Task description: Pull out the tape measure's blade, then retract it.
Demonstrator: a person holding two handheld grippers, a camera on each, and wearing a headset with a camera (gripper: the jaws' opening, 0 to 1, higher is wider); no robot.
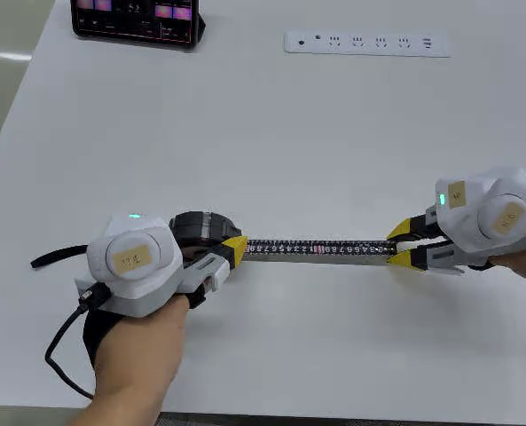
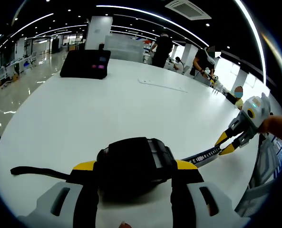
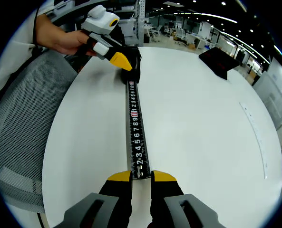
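The black tape measure case (image 1: 203,231) lies on the white table, and my left gripper (image 1: 230,251) is shut on it; the case (image 2: 133,164) sits between the yellow-tipped jaws in the left gripper view. Its dark blade (image 1: 317,249) with white numbers runs out to the right, flat just above the table. My right gripper (image 1: 404,245) is shut on the blade's end. In the right gripper view the blade (image 3: 136,133) stretches away from my right gripper (image 3: 141,176) to the case (image 3: 132,64) and the left gripper (image 3: 118,58). The case's black wrist strap (image 1: 58,256) trails left.
A white power strip (image 1: 366,43) lies at the table's far side. A dark tablet-like device (image 1: 138,19) with a lit screen stands at the far left. A grey mesh chair (image 3: 22,142) is beside the table. A black cable (image 1: 63,342) hangs from the left gripper.
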